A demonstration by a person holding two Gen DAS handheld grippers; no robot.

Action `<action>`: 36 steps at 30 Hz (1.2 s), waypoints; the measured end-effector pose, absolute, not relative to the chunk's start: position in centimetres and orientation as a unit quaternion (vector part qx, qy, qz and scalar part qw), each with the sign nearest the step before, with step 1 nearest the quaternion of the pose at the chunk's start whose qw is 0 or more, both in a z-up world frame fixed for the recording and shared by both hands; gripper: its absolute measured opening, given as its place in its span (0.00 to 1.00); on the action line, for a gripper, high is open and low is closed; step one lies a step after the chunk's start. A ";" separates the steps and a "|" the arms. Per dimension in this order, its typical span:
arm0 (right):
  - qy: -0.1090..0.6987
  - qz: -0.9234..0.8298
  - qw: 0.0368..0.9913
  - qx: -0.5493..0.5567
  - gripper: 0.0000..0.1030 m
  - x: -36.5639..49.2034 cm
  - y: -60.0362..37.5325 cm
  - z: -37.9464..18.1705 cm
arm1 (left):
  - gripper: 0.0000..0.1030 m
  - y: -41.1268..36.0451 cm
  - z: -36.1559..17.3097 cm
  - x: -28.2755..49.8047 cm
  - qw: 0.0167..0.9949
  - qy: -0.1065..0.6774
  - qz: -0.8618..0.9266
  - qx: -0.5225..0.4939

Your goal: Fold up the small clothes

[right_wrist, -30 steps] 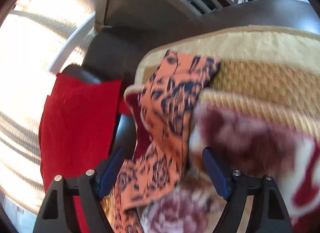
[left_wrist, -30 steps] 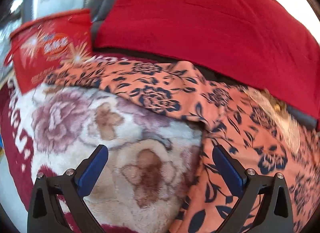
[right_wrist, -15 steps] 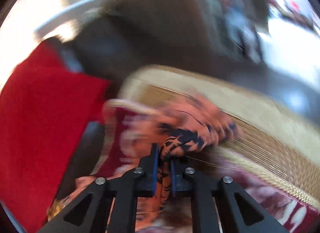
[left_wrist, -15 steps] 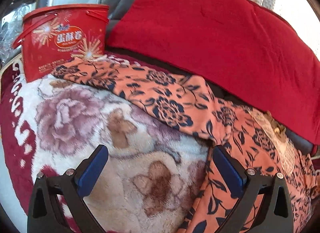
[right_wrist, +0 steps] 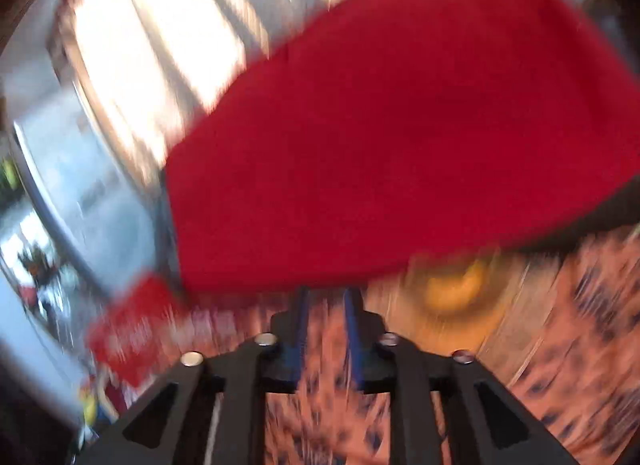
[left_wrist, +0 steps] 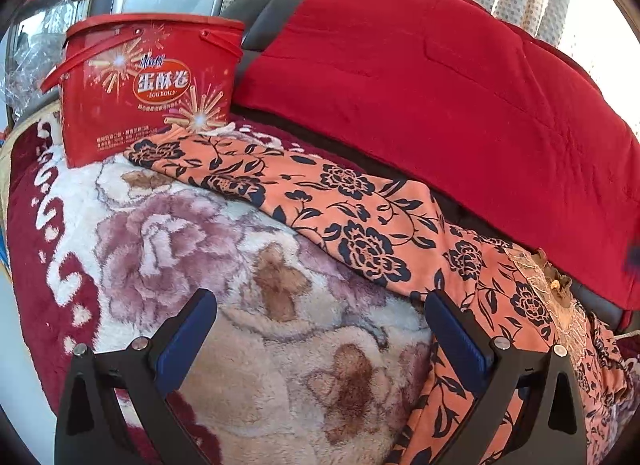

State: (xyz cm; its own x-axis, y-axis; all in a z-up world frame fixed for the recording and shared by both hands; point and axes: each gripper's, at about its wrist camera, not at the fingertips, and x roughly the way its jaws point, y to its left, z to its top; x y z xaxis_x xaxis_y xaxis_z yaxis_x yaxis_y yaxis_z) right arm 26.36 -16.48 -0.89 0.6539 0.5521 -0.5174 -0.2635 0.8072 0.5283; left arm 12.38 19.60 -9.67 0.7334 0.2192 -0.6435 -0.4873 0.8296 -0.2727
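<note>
An orange garment with dark blue flowers [left_wrist: 344, 209] lies spread on a plush floral blanket [left_wrist: 180, 249], running from the red box down to the right. My left gripper [left_wrist: 320, 329] is open and empty over the blanket, its right finger at the garment's edge. My right gripper [right_wrist: 325, 325] has its jaws nearly closed on the orange garment [right_wrist: 592, 305]; that view is badly blurred by motion.
A red egg-roll box [left_wrist: 148, 85] with handles stands at the back left of the blanket. A red cloth [left_wrist: 440, 77] drapes over the dark sofa back behind; it also fills the right wrist view [right_wrist: 400, 125]. Curtains and a window lie beyond.
My right gripper closed on the orange garment and swung it fast across toward the red cloth. The left gripper stayed open while its view tilted down, showing more of the box.
</note>
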 end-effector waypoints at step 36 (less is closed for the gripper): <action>0.275 0.077 0.820 0.496 0.05 33.9 -37.5 -2.9 | 1.00 17.0 -9.8 13.8 0.912 0.319 0.147 -0.211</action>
State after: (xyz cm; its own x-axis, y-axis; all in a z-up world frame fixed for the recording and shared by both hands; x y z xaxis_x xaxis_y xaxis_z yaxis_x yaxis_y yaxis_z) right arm 33.86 -37.54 -2.89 0.8367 0.3998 -0.3743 0.1460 0.4959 0.8560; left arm 13.82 17.04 -9.79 0.7533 0.1330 -0.6441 -0.4027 0.8676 -0.2918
